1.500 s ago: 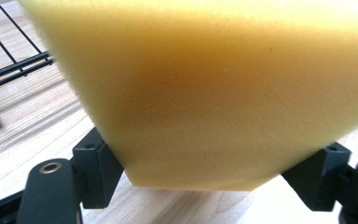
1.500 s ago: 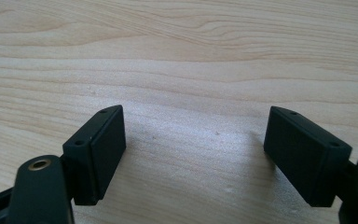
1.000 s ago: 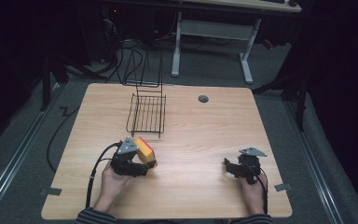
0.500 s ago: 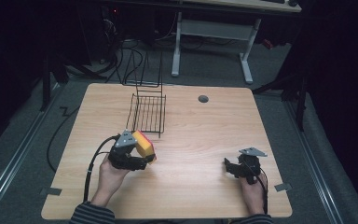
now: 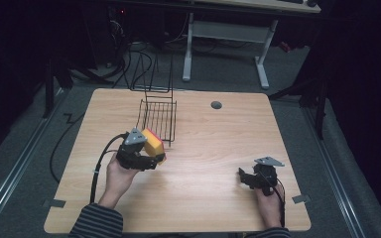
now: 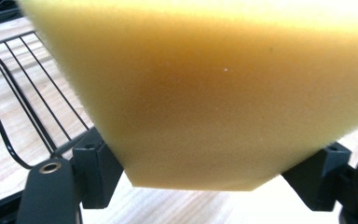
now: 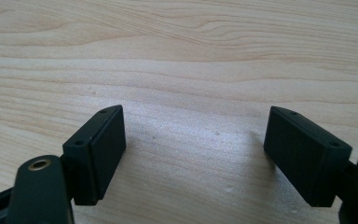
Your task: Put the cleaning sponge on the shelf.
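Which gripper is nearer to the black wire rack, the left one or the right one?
Left. The left gripper, holding a yellow sponge, is just beside the wire rack; the right gripper rests far off.

High view overlooks the whole table [image 5: 203,148]; both gripper views skim its wood closely.

Matt yellow foam sponge [image 6: 205,93], thin black wire rack [image 5: 159,119], smooth pale wood-grain table [image 7: 177,56]
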The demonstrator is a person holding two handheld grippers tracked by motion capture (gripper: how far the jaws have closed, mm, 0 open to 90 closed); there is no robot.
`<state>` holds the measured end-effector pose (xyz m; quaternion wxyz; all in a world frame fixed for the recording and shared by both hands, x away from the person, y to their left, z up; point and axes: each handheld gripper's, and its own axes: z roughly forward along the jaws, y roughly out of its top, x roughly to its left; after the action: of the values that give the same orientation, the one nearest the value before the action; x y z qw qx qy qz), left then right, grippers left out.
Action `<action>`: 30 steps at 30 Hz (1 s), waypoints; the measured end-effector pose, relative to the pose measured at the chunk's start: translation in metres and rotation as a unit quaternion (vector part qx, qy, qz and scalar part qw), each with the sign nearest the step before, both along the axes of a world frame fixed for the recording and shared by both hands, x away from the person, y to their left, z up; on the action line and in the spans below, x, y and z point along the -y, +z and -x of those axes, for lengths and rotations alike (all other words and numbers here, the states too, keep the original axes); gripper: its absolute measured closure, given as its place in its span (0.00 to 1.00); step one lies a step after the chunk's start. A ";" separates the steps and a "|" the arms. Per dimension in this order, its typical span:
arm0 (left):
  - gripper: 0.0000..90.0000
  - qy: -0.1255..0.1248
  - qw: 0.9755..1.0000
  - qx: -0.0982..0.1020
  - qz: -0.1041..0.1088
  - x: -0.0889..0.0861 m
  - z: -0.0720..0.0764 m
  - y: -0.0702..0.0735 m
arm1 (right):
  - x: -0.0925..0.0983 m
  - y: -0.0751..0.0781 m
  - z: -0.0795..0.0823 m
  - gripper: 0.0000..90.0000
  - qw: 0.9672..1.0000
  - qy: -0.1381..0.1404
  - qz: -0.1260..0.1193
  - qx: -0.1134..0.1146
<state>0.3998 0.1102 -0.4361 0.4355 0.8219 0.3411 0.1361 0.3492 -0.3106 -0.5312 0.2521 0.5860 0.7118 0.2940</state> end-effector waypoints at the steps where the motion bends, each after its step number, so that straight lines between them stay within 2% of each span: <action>1: 0.26 0.002 1.000 0.000 0.002 0.001 -0.002 0.001 | 0.000 0.000 0.000 0.23 1.000 0.000 0.000 0.000; 11: 0.26 0.015 1.000 0.008 -0.011 0.009 -0.022 0.009 | 0.000 0.000 0.000 0.23 1.000 0.000 0.000 0.000; 13: 0.26 0.020 1.000 0.012 -0.013 0.009 -0.025 0.009 | 0.000 0.000 0.000 0.23 1.000 0.000 0.000 0.000; 15: 0.26 0.024 1.000 0.005 -0.007 0.009 -0.029 0.007 | 0.000 0.000 0.000 0.23 1.000 0.000 0.000 0.000; 25: 0.26 0.053 0.998 0.008 -0.012 0.006 -0.046 0.006 | 0.000 0.000 0.000 0.23 1.000 0.000 0.000 0.000; 30: 0.26 0.060 0.998 0.006 -0.014 0.006 -0.052 0.005 | 0.000 0.000 0.000 0.23 1.000 0.000 0.000 0.000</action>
<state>0.4523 0.1038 -0.4315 0.4171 0.8051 0.3850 0.1720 0.3492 -0.3106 -0.5312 0.2522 0.5860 0.7118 0.2939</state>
